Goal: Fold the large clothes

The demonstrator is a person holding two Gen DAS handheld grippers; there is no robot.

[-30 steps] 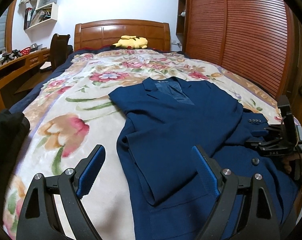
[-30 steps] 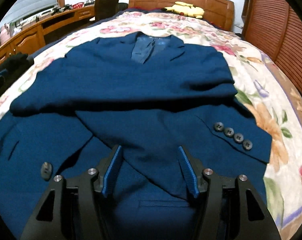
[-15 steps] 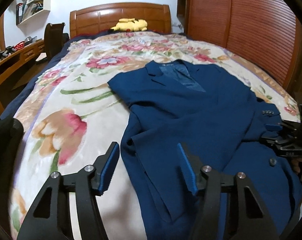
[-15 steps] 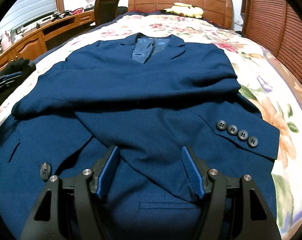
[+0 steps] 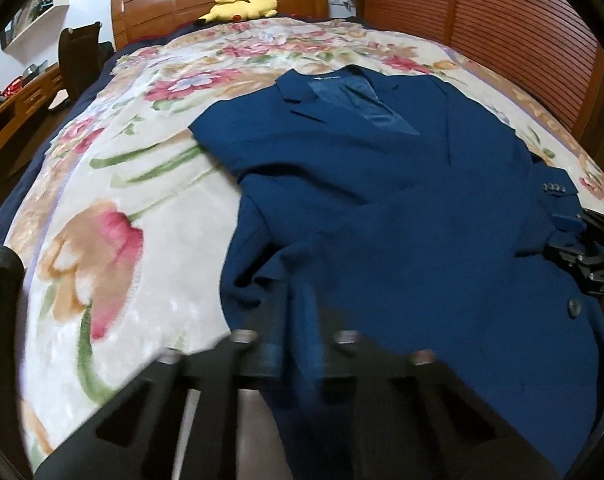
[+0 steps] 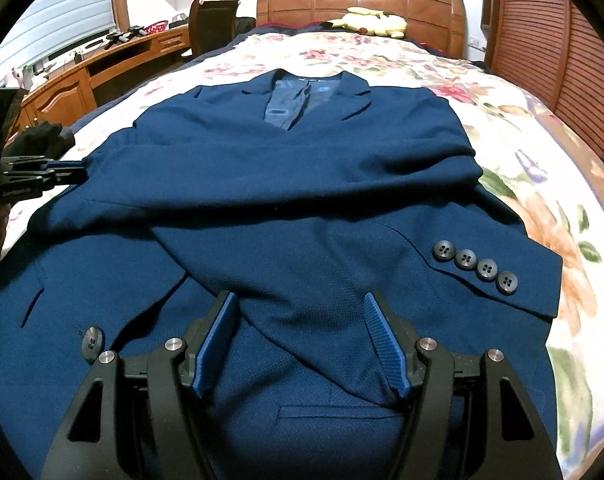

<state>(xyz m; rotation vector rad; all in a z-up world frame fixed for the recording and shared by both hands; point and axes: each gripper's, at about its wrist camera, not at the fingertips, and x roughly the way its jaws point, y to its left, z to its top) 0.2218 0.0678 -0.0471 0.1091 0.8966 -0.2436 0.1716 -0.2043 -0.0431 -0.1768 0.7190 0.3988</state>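
A navy blue suit jacket (image 5: 382,208) lies face up on the floral bedspread (image 5: 114,208), both sleeves folded across its front. It fills the right wrist view (image 6: 286,208), with the buttoned cuff (image 6: 476,266) at the right. My left gripper (image 5: 298,320) is blurred and shut on the jacket's left edge fabric; it also shows at the left of the right wrist view (image 6: 68,170). My right gripper (image 6: 298,340) is open, low over the jacket's lower front, and appears at the right edge of the left wrist view (image 5: 574,228).
A yellow plush toy (image 5: 242,6) lies by the wooden headboard (image 6: 358,4). A wooden slatted wardrobe (image 5: 502,28) runs along the bed's right side. A desk (image 6: 102,68) and a chair (image 6: 212,24) stand to the left.
My left gripper has gone from wide open to shut on the jacket's left edge, moving forward. My right gripper has opened slightly and lifted a little above the jacket's lower front.
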